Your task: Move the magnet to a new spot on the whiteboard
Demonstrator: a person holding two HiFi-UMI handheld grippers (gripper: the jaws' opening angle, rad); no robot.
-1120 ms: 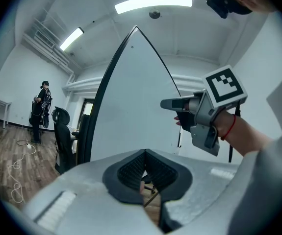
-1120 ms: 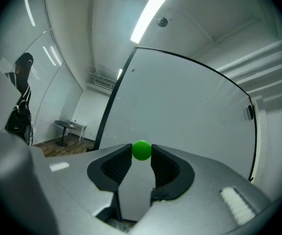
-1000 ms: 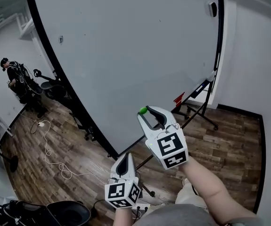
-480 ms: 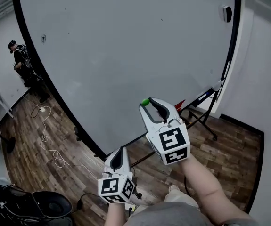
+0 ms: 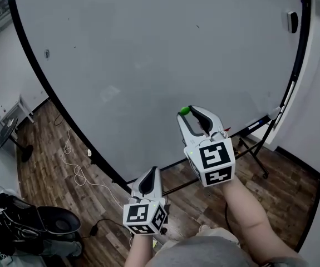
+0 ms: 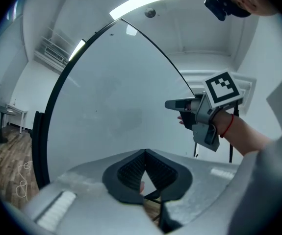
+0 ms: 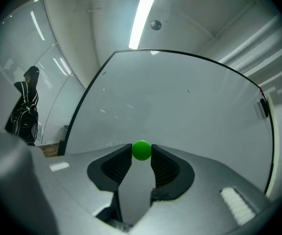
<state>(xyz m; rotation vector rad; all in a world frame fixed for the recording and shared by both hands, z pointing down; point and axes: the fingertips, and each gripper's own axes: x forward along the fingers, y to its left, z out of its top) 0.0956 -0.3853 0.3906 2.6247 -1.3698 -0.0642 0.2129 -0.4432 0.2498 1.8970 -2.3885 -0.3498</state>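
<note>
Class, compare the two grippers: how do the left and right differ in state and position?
The right gripper pinches a green magnet at its tips; the left gripper is shut on nothing. In the head view the right gripper sits higher, the left gripper lower. Both point at the whiteboard.

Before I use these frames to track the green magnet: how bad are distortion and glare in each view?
Head view: fisheye bows the whiteboard, so its straight black frame curves; the light across the board is even. Left gripper view: dark vignette at the corners, ceiling light strip blown out. Right gripper view: same vignette and overexposed strip, yet the magnet is sharp between the jaws.
</note>
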